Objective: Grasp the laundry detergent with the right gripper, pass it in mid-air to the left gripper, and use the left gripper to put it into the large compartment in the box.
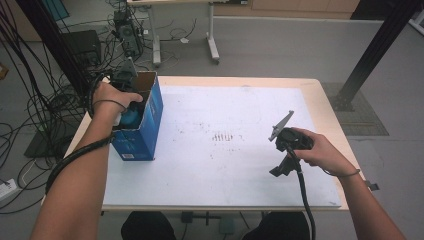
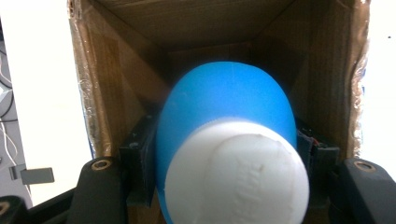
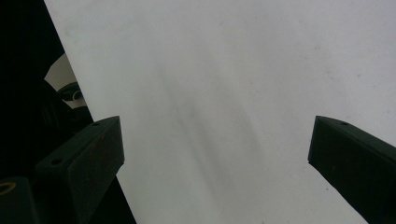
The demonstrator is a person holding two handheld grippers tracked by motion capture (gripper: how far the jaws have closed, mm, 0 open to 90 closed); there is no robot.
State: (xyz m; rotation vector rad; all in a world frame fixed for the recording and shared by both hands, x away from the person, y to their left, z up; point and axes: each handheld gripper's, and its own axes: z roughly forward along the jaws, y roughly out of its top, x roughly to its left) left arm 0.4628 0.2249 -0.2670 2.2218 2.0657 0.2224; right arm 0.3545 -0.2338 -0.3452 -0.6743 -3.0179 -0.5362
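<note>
A blue cardboard box (image 1: pixel 146 134) stands open-topped at the table's left edge. My left gripper (image 1: pixel 131 111) reaches down into it and is shut on a blue bottle with a white cap (image 1: pixel 129 119). In the left gripper view the bottle (image 2: pixel 224 107) sits between the black pads (image 2: pixel 140 154), white cap towards the camera, with the box's brown inner walls (image 2: pixel 116 70) around it. My right gripper (image 1: pixel 281 169) hovers open over the bare white tabletop (image 1: pixel 225 150) at the front right. In the right gripper view the right gripper (image 3: pixel 215 149) has its jaws wide apart with nothing between them.
The table's right edge (image 1: pixel 330 125) is bare wood beside the white sheet. Cables and equipment (image 1: pixel 125 35) lie on the floor at the back left. A black post (image 1: pixel 370 55) rises at the back right. A cable (image 1: pixel 306 200) trails from my right gripper off the front edge.
</note>
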